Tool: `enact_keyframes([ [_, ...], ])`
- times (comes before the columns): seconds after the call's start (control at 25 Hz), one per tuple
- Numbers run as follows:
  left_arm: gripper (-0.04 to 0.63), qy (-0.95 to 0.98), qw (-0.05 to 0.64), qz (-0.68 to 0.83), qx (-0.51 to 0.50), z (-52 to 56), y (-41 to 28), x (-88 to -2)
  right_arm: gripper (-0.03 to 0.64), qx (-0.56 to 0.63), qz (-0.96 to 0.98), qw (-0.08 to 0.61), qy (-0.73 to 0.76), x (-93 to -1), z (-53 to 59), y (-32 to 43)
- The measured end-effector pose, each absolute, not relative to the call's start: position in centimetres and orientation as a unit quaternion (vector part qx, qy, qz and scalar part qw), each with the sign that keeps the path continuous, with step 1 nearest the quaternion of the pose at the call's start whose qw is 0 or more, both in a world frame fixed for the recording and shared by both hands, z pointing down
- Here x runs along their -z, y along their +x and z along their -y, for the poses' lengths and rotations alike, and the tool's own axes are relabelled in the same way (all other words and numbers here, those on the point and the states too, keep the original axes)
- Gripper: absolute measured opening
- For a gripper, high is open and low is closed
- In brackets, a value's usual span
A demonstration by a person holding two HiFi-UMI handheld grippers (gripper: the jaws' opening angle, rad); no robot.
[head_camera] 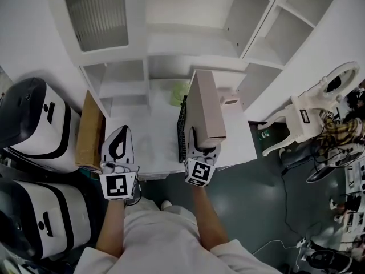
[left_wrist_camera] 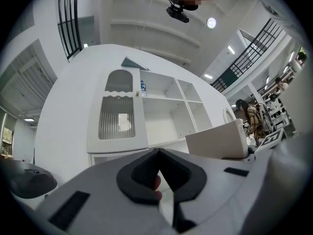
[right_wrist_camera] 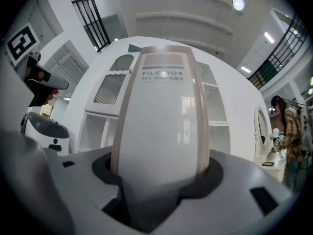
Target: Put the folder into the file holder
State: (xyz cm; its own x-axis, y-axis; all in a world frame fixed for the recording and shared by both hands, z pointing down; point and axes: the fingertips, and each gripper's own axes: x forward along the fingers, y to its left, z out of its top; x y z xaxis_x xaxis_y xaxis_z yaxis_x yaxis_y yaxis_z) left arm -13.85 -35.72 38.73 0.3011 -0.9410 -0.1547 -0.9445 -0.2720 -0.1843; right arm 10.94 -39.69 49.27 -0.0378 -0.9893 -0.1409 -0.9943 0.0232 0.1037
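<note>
The pale beige-and-white box folder [head_camera: 205,104], the only one in sight, stands upright over the right part of the bench, gripped at its near lower end by the right gripper [head_camera: 201,144]. In the right gripper view both jaws press on the folder's narrow end and its printed spine rises straight up between them.

Behind it rises one tall white shelf unit [head_camera: 194,33] with several open compartments and one ribbed door panel at the left. In front of it is the single white bench [head_camera: 154,147]. Two rounded white-and-black machines [head_camera: 34,124] stand on the floor at the left, one nearer than the other. One white ornate piece of furniture [head_camera: 311,110] stands on the floor at the right. One flat brown cardboard sheet [head_camera: 91,131] stands on edge along the bench's left side.

One black wire-mesh file holder [head_camera: 182,129] stands on the bench with its mesh wall just left of the folder. Whether the folder's lower edge is already inside it I cannot tell.

The left gripper [head_camera: 118,141] hangs over the bench's near left corner, well apart from the folder. Its jaws are closed tip to tip with nothing between them.

One small pale green object [head_camera: 179,93] lies behind the holder.
</note>
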Motion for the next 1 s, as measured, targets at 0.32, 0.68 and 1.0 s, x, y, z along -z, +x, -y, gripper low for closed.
enact_keyframes([
  [0.32, -0.009, -0.806, 0.117, -0.581, -0.012, 37.4, -14.0, -43.3, 0.288, -0.082, -0.709, 0.009, -0.700, -55.0, 41.3, 10.8],
  [0.68, -0.009, -0.813, 0.112, -0.571, -0.012, 39.4, -14.0, -48.6, 0.288, -0.067, -0.707, -0.013, -0.704, -63.1, 42.2, 10.6],
  [1.0, -0.009, -0.814, 0.102, -0.572, -0.011, 40.1, -14.4, -48.7, 0.290, -0.049, -0.710, -0.039, -0.702, -67.1, 42.7, 10.3],
])
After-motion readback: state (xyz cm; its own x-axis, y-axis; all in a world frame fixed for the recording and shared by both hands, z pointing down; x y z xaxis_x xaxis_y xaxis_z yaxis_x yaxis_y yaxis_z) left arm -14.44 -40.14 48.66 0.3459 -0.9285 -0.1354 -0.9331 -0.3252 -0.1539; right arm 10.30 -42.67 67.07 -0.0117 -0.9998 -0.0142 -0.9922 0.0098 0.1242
